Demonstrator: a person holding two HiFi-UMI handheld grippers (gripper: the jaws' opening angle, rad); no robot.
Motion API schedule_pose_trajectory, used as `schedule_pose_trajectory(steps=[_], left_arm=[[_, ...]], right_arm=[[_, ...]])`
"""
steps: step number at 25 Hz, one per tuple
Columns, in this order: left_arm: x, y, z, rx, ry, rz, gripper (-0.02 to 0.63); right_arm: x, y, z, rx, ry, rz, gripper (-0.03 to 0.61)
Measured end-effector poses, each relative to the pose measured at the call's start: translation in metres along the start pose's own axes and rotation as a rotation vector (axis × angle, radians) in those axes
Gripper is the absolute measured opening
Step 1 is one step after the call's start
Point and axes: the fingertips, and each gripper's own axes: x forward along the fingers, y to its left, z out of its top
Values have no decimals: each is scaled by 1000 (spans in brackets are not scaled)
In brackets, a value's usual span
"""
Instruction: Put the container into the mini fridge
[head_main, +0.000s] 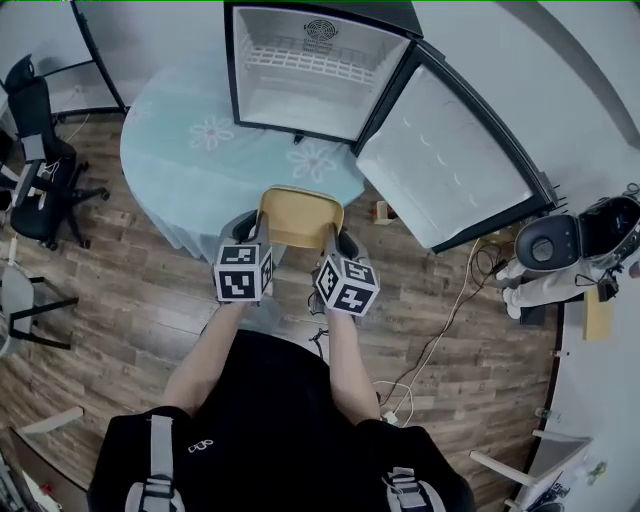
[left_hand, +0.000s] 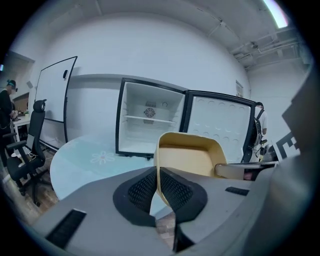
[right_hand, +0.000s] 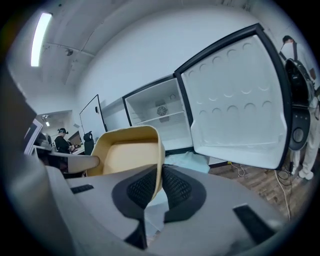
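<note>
Head view: container (head_main: 300, 215), tan and empty, held in the air between both tongs, over the near edge of the round surface (head_main: 180, 150), well short of the fridge (head_main: 310, 80). Left tongs (head_main: 262, 228) closed on its left wall, pads pinching the rim; right tongs (head_main: 335, 236) closed likewise on the right wall. Fridge stands on the surface, door (head_main: 450, 160) swung wide to the right, inside bare apart from one wire shelf (head_main: 310, 62). Step in hand, as I judge it: the carry toward the opening, placing not yet begun. Next move calls for both tongs to travel forward together, container kept level, lined up with the opening and entered below the shelf, clear of the frame and door edge.
</note>
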Motion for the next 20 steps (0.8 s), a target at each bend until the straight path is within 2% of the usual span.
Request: schedule_pose_trajectory(steps=[3,7,20], left_arm=[[34,17,25,16,9,1,20],[70,41,39,36,38,4,20],[169,92,77,-5,67,-20,20]], right_arm=[[39,0,26,-3,-6,-2,25],[88,4,39,21,10,-7,21],[194,2,80,-9,47,-47,23]])
